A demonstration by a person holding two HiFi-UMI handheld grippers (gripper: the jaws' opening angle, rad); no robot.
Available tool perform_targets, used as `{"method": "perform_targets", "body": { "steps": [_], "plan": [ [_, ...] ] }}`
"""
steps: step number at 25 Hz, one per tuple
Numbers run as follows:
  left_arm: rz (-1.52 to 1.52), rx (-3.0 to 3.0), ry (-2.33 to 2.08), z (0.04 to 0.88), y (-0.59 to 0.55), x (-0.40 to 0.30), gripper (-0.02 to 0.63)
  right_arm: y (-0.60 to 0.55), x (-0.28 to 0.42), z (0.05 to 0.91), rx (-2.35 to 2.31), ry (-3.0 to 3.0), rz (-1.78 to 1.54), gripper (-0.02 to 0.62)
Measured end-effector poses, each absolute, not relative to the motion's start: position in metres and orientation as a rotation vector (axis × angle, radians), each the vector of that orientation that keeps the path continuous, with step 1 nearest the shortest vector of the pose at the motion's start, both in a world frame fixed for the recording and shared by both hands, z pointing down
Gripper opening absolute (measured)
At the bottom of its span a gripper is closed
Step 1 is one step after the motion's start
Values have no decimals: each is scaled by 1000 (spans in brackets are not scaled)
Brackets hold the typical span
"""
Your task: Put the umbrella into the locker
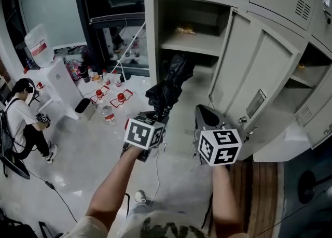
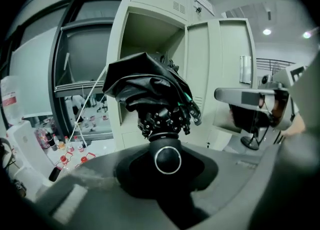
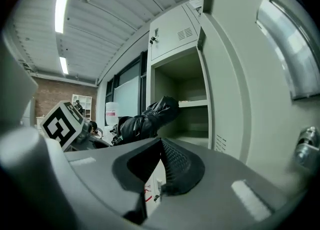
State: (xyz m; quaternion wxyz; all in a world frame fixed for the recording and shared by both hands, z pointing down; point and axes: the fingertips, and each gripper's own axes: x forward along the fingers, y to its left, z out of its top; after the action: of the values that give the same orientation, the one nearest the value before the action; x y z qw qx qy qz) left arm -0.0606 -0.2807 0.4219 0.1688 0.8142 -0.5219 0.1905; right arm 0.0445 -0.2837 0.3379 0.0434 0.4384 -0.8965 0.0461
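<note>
Black umbrella tip at open locker mouth.

Umbrella is all black and kinda shiny, with what looks like a bit of green on the ribs, hard to tell. Locker is plain pale grey. Left marker cube and right marker cube are white with chunky black squares. Floor is glossy off-white, and the bottles have red caps.
</note>
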Motion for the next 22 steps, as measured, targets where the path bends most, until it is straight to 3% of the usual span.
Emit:
{"method": "perform_targets", "body": {
  "steps": [22],
  "plan": [
    [771, 2503, -1053, 438, -357, -74, 97, -311, 12, 336, 1766, -2428, 149, -3]
  ]
}}
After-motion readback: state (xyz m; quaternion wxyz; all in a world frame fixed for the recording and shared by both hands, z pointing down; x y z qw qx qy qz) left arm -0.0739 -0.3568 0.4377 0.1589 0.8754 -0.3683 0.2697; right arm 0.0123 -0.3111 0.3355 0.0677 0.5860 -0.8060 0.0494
